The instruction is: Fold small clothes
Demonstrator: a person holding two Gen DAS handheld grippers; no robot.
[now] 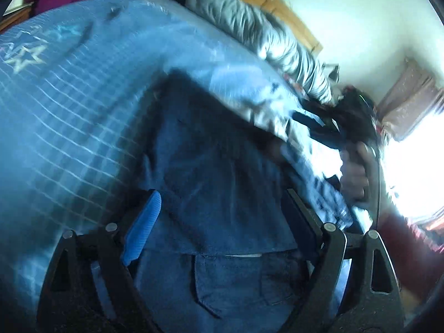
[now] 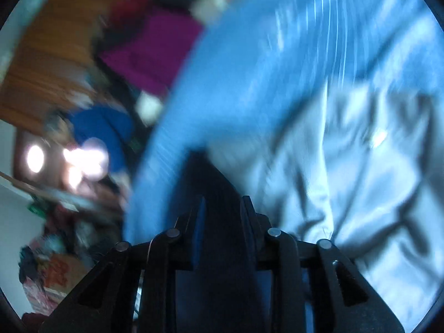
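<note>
A small dark blue denim garment point(image 1: 219, 183) with a pocket lies on the blue checked bedsheet point(image 1: 69, 105) in the left wrist view. My left gripper point(image 1: 222, 205) is open, its blue-padded fingers point(image 1: 144, 224) spread on either side of the denim. My right gripper point(image 2: 223, 208) is nearly closed on a dark fold of the denim point(image 2: 216, 183), lifted above the sheet point(image 2: 249, 69). In the left wrist view the right gripper and the hand holding it point(image 1: 352, 172) show at the right, blurred.
A grey quilt point(image 1: 263, 36) lies along the bed's far edge, also seen close in the right wrist view point(image 2: 360, 152). A magenta cloth point(image 2: 155, 47) and clutter lie off the bed's left side. A wooden headboard point(image 1: 277, 8) and bright window point(image 1: 416, 172) stand behind.
</note>
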